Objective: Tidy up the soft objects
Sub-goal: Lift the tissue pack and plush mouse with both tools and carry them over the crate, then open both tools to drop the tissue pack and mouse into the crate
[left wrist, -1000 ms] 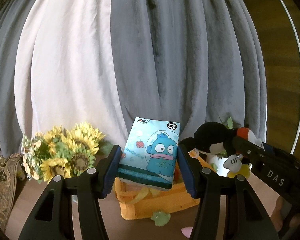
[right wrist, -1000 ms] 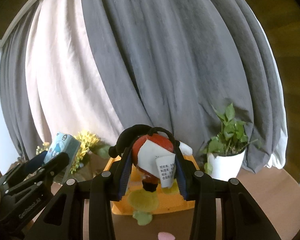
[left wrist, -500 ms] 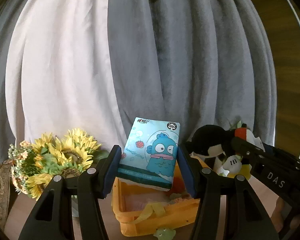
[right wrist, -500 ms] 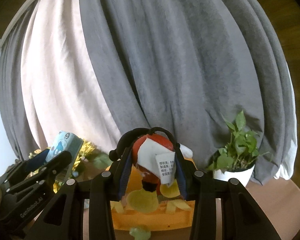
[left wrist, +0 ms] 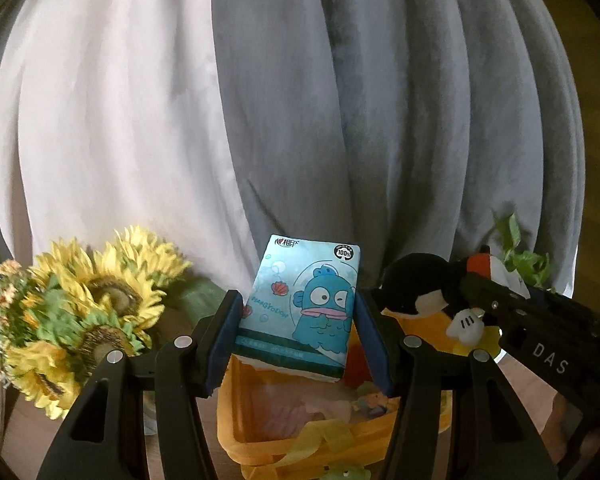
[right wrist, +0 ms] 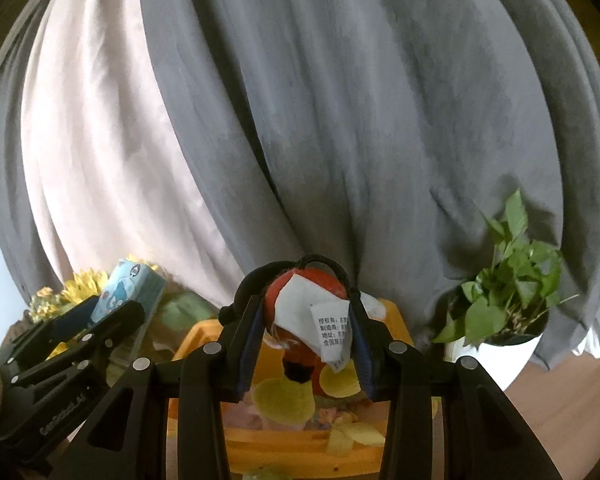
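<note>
My left gripper (left wrist: 298,312) is shut on a blue tissue pack (left wrist: 300,308) printed with a cartoon fish, held upright above the orange fabric basket (left wrist: 260,436). My right gripper (right wrist: 306,320) is shut on a black, red and white plush mouse (right wrist: 304,304) with a white paper tag, hanging over the same basket (right wrist: 276,444). In the left wrist view the plush (left wrist: 424,288) and the right gripper (left wrist: 540,332) show at the right. In the right wrist view the tissue pack (right wrist: 130,288) and the left gripper (right wrist: 100,320) show at the left. The basket holds pale and yellow soft items.
A bunch of artificial sunflowers (left wrist: 88,308) stands left of the basket. A potted green plant (right wrist: 508,292) in a white pot stands right of it. Grey and white curtains (left wrist: 300,100) hang close behind. The wooden tabletop (right wrist: 560,396) shows at the lower right.
Both grippers have moved forward and slightly down toward the basket, which now sits larger and directly under the held tissue pack and plush. Both grips are unchanged.
</note>
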Tool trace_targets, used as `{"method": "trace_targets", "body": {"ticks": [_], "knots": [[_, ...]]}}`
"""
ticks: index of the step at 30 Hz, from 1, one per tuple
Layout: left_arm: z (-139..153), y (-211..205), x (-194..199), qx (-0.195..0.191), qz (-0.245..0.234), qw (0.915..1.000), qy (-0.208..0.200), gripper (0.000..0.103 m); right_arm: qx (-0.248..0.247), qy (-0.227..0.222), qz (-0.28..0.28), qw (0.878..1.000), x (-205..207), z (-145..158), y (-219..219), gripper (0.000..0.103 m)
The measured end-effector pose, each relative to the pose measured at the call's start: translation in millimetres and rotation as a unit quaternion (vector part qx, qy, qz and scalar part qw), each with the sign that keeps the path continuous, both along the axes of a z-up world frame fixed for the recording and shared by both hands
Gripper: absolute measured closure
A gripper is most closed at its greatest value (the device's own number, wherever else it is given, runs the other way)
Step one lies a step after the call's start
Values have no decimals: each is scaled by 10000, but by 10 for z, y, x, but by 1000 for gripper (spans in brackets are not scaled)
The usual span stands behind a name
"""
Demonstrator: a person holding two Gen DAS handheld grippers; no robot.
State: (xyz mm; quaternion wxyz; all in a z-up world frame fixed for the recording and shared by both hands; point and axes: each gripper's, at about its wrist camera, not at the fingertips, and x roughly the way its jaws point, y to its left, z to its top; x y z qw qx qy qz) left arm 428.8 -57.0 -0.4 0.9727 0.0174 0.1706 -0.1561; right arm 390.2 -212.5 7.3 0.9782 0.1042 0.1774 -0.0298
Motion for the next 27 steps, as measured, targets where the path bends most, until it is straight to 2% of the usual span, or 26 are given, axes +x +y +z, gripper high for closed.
{"method": "trace_targets", "body": {"ticks": [20,27], "knots": [[-709,-196,684,213,-206,9954,907,47,185,965,-22,9952,616,-624,-160,61],[-825,-242,806,269,-248,9927,1152,46,262,1185,-36,9926,731,-757,-207,58]]}}
